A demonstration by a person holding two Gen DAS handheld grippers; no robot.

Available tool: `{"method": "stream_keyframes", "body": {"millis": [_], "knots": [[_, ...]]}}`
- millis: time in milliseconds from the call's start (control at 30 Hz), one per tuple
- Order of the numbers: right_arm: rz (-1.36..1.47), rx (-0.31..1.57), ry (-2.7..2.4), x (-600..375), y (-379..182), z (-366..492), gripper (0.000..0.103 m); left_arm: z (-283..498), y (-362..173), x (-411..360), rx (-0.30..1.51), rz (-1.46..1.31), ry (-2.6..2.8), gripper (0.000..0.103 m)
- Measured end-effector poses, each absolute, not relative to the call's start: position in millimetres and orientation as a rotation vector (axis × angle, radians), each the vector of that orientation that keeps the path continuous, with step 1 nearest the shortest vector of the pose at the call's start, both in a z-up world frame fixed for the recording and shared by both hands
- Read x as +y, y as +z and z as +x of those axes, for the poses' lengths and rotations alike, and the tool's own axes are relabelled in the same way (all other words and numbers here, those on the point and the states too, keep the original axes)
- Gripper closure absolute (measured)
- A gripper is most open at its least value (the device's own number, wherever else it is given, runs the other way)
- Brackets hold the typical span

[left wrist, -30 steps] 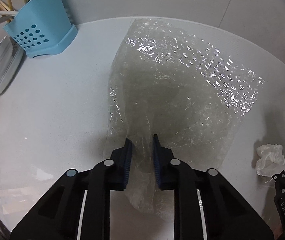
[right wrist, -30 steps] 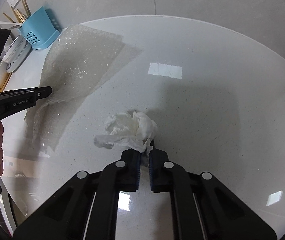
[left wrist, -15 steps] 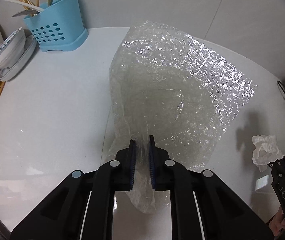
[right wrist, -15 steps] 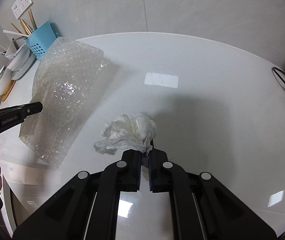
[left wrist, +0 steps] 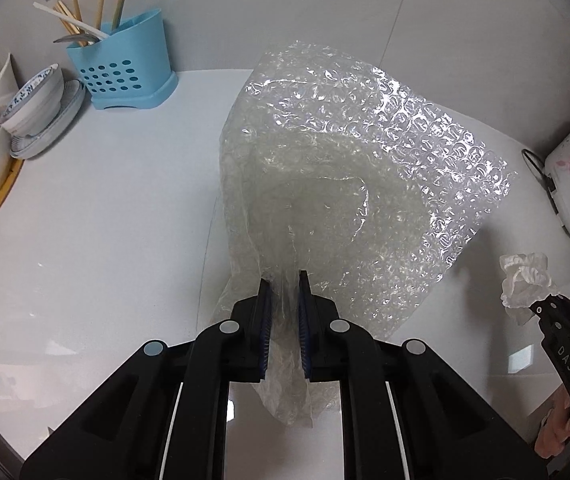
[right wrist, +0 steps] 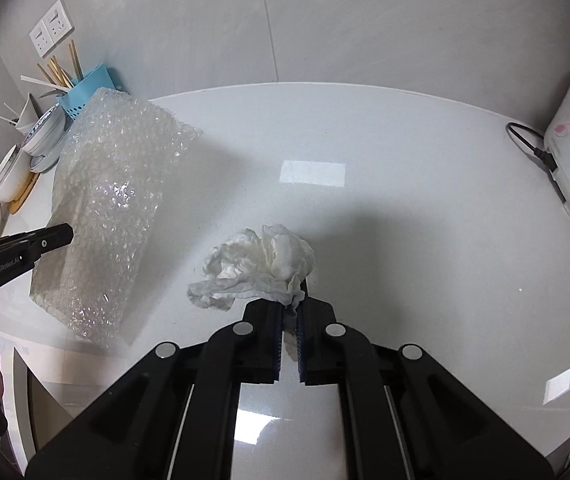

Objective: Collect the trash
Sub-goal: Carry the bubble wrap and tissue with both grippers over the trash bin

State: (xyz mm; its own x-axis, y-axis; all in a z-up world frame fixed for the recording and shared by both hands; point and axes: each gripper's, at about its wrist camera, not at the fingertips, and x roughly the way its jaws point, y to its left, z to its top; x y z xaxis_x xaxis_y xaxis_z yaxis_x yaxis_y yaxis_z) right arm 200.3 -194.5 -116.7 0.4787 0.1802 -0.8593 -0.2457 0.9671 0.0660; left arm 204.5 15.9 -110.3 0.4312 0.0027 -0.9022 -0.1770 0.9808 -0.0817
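Two scraps: clear bubble wrap [left wrist: 349, 184], crumpled white tissue [right wrist: 261, 268].

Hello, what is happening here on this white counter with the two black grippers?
A person is collecting trash with a gripper in each hand. The left gripper is shut on a sheet of bubble wrap, which hangs above the counter. The right gripper is shut on a crumpled white tissue. Dishes and a blue utensil holder stand untouched at the back.
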Motion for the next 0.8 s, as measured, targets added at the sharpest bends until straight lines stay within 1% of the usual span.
{"method": "stream_keyframes", "body": {"millis": [500,800], "knots": [[-0.069,0.962,0.225,-204,-83,151,0.098,164,-85,19,1.052,-0.201,0.078,0.092],[-0.028,0.945,0.204,-213,-73,122,0.098,145,-77,22,1.022,-0.194,0.057,0.092]]}}
